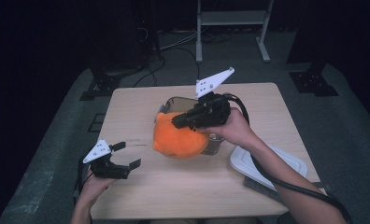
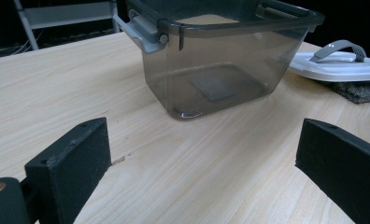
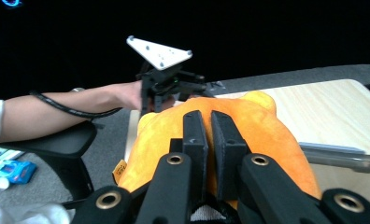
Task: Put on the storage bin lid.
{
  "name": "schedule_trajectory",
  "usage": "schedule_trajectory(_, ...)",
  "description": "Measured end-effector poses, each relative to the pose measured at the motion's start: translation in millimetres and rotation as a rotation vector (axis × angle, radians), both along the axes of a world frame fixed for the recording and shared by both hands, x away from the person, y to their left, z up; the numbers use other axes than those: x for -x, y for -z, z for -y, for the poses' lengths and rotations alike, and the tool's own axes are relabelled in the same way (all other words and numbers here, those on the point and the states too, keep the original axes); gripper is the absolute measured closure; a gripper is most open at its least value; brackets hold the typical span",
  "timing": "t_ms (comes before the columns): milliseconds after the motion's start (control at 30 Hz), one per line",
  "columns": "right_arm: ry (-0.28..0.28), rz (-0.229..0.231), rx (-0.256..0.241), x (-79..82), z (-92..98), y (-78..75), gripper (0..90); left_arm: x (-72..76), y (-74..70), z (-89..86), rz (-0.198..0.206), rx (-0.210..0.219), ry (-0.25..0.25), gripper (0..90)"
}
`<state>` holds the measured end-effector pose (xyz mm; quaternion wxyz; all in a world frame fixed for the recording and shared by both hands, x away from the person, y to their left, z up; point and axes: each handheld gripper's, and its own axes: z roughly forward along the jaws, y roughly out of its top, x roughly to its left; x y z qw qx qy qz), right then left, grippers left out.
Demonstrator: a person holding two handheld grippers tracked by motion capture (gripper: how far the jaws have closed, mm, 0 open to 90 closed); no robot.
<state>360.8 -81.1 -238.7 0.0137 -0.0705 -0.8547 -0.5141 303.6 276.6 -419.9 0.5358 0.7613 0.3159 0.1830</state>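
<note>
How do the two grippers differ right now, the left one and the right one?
The left gripper stands with jaws wide apart and nothing between them; the right gripper is shut on the orange plush toy. The left gripper is low near the table's front left corner; the right gripper is raised by the smoky plastic box. Both are black, hand-held, and carry a pale three-cornered plate.
</note>
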Motion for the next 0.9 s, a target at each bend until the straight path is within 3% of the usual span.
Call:
schedule_trajectory(467, 0.083, -0.002, -0.010, -37.4, 0.4, -10.8, 84.4, 0.4, 0.3, -0.1, -0.001, 0.007, -0.001, 2.7)
schedule_trajectory(900, 0.153, -0.024, 0.006, -66.4, 6.4, -1.5, 84.3, 0.2, 1.9, 0.9, -0.002, 0.004, 0.002, 2.7)
